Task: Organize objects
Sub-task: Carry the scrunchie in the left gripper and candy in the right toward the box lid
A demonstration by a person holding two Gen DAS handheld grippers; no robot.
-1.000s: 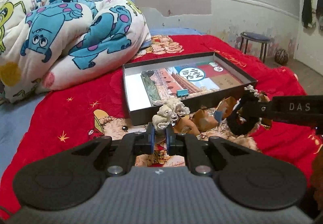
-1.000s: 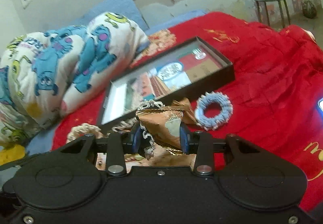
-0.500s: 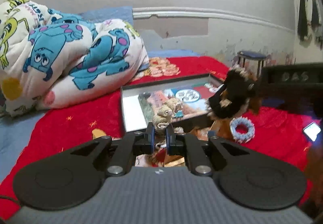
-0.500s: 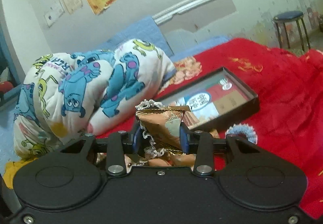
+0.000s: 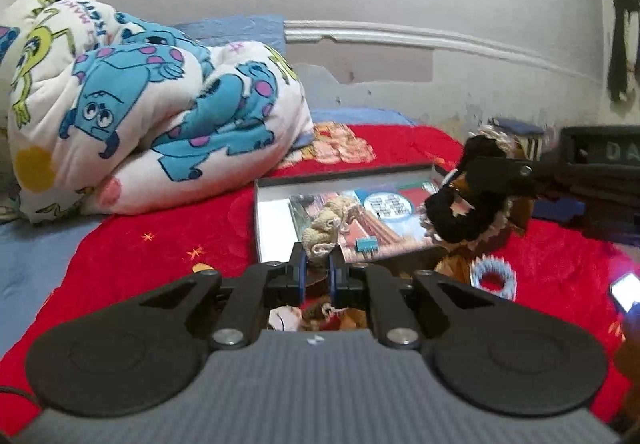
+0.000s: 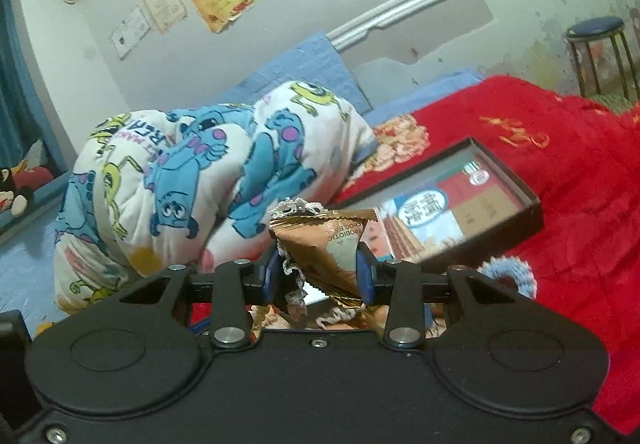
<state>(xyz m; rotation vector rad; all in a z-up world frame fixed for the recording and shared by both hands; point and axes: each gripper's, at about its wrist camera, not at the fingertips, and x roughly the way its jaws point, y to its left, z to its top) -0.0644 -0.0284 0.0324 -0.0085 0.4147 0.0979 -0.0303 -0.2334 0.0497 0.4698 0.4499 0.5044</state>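
Observation:
My left gripper (image 5: 317,268) is shut on a cream crocheted scrunchie (image 5: 328,226) and holds it above the bed, in front of the open black box (image 5: 276,184). My right gripper (image 6: 318,270) is shut on a brown snack packet (image 6: 334,244) together with a black lace-edged scrunchie (image 6: 296,206). In the left wrist view the right gripper (image 5: 476,184) hangs raised over the box's right end with the black scrunchie (image 5: 456,216). A blue scrunchie (image 5: 492,278) lies on the red blanket (image 5: 160,244) beside the box; it also shows in the right wrist view (image 6: 508,272).
A rolled cartoon quilt (image 5: 140,104) lies behind the box on the left. A lit phone (image 5: 626,290) lies on the blanket at the right. A blue stool (image 6: 596,44) stands by the wall. More wrappers (image 5: 452,268) lie in front of the box.
Both grippers have risen from the blanket with their loads. The right gripper has lifted the packet and black scrunchie to above the box's right end.

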